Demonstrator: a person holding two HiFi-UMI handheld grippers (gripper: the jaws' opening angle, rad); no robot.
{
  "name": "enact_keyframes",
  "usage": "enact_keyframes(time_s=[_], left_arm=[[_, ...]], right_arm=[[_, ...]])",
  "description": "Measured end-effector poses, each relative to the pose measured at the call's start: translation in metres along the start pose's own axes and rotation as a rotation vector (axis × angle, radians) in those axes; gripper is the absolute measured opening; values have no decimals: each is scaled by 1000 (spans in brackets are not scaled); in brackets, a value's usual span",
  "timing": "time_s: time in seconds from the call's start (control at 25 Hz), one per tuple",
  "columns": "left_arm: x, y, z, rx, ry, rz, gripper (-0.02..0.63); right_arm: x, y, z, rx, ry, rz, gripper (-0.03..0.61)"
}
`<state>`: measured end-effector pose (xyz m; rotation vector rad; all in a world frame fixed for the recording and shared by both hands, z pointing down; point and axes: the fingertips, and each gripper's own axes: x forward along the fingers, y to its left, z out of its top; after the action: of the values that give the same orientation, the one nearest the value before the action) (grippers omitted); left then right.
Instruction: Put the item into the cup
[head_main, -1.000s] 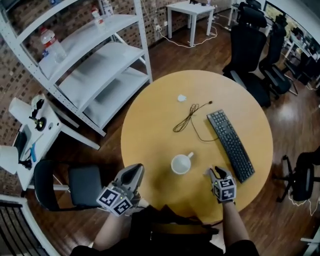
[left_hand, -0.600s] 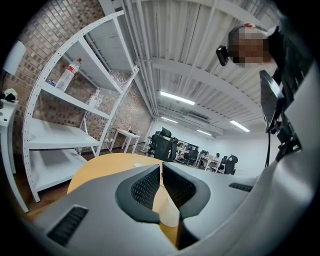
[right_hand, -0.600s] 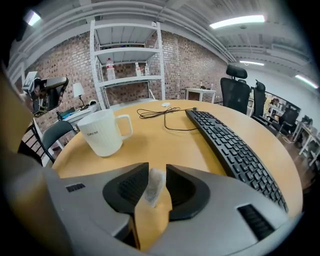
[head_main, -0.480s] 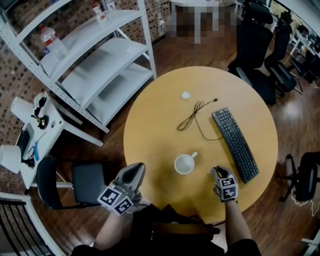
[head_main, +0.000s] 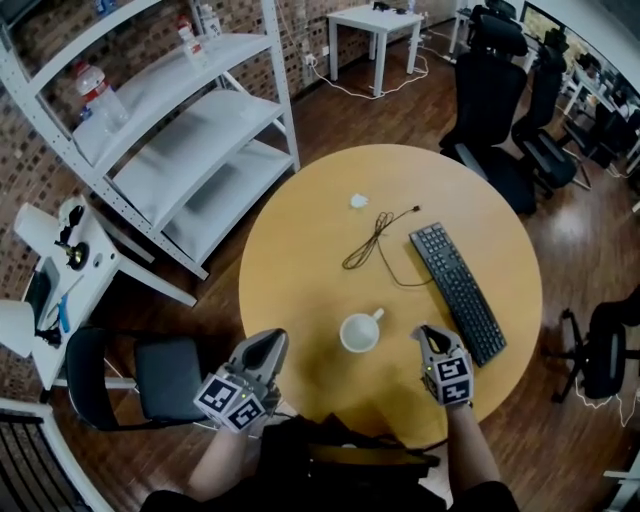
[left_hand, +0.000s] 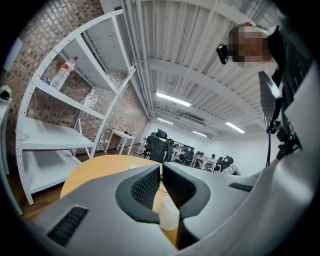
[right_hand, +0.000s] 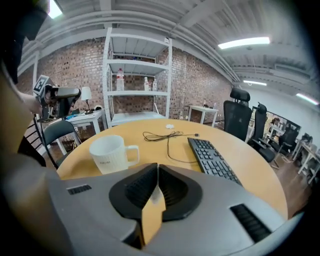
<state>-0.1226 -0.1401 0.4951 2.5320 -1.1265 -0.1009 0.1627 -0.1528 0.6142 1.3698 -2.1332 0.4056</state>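
Note:
A white cup (head_main: 360, 332) with its handle toward the far right stands on the round wooden table (head_main: 300, 270), near the front edge. The small white item (head_main: 358, 200) lies far back on the table; in the right gripper view the item (right_hand: 170, 126) is a speck beyond the cup (right_hand: 110, 152). My left gripper (head_main: 268, 340) hovers at the table's front left edge, jaws closed with nothing in them, and the cup (left_hand: 169, 216) shows just beyond it. My right gripper (head_main: 425, 335) sits right of the cup, shut and empty (right_hand: 157, 172).
A black keyboard (head_main: 458, 290) lies diagonally on the right side of the table, and a thin black cable (head_main: 372, 240) lies between it and the item. A white shelf unit (head_main: 180, 130) stands to the left. Office chairs (head_main: 500, 100) stand behind, and a black chair (head_main: 170, 370) at the front left.
The head camera has swayed a little, shifting the whole scene. Both grippers keep about the same places beside the cup, and nothing on the table has moved.

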Motion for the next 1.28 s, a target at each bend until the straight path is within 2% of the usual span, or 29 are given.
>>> enact_keyframes(time_s=[0.24, 0.4, 0.68, 0.8, 0.92, 1.08, 1.28], left_arm=[[-11, 6, 5, -8, -45, 12, 12], [-25, 13, 6, -12, -58, 31, 12], [-52, 26, 7, -24, -84, 85, 12], [-65, 33, 5, -29, -90, 113, 12], [-74, 37, 3, -35, -94, 132, 12], [-75, 38, 4, -31, -93, 130, 12], [-59, 30, 10, -7, -91, 83, 12]], right_arm=[[-12, 30, 68, -73, -141, 35, 8], [-11, 63, 92, -102, -188, 101, 8], [10, 105, 91, -174, -156, 187, 26], [19, 110, 84, -158, -123, 193, 38], [23, 113, 84, -136, -128, 210, 91], [17, 108, 86, -118, -152, 194, 91], [-8, 93, 100, -81, -234, 138, 91]])
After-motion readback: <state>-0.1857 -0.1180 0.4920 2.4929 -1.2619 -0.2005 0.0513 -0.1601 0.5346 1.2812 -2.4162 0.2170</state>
